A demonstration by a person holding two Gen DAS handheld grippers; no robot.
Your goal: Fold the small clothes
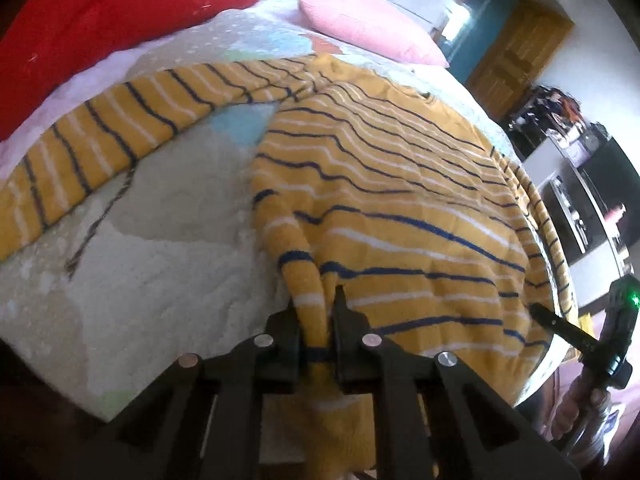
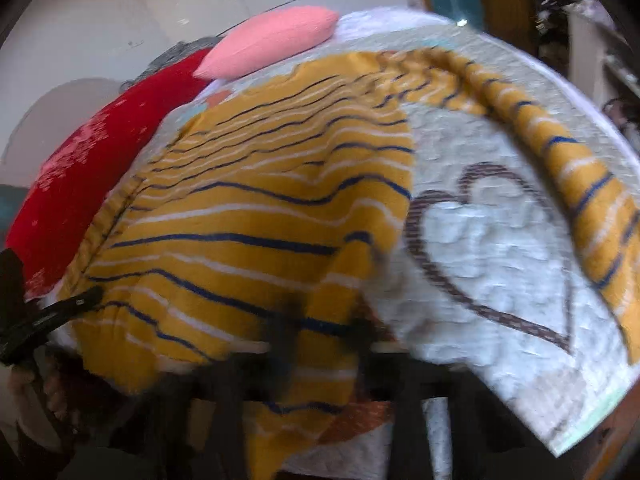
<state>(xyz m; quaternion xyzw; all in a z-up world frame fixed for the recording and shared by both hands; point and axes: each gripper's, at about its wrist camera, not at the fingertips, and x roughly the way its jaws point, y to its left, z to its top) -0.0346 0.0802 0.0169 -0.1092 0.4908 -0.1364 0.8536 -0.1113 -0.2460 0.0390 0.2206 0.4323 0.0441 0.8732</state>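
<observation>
Lying spread on a bed under a pale quilted bedspread (image 1: 152,264) with a brown stitched heart (image 2: 484,248) is a mustard-yellow knitted sweater with navy and white stripes (image 1: 392,184), front flat, one long sleeve (image 1: 100,140) stretched out to the side. The left hand-held gripper (image 1: 316,320) is clamped on a bunched ridge of the sweater's bottom hem, fabric pinched tight between its black fingers (image 1: 344,316). The right hand-held gripper (image 2: 320,340) sits at the opposite hem corner; that view is blurred, and though yellow cloth seems caught between the dark fingers, I cannot tell for sure. A red cushion with white print (image 1: 120,12) and a pink pillow (image 1: 368,20) rest beyond the collar.

The step looks like lifting the hem to fold the body. To do it well, I judge both grips should hold both layers of knit, rise together at even height, keep the hem taut between them, and carry it straight toward the collar so stripes stay aligned. Soft knit may sag or slip.
</observation>
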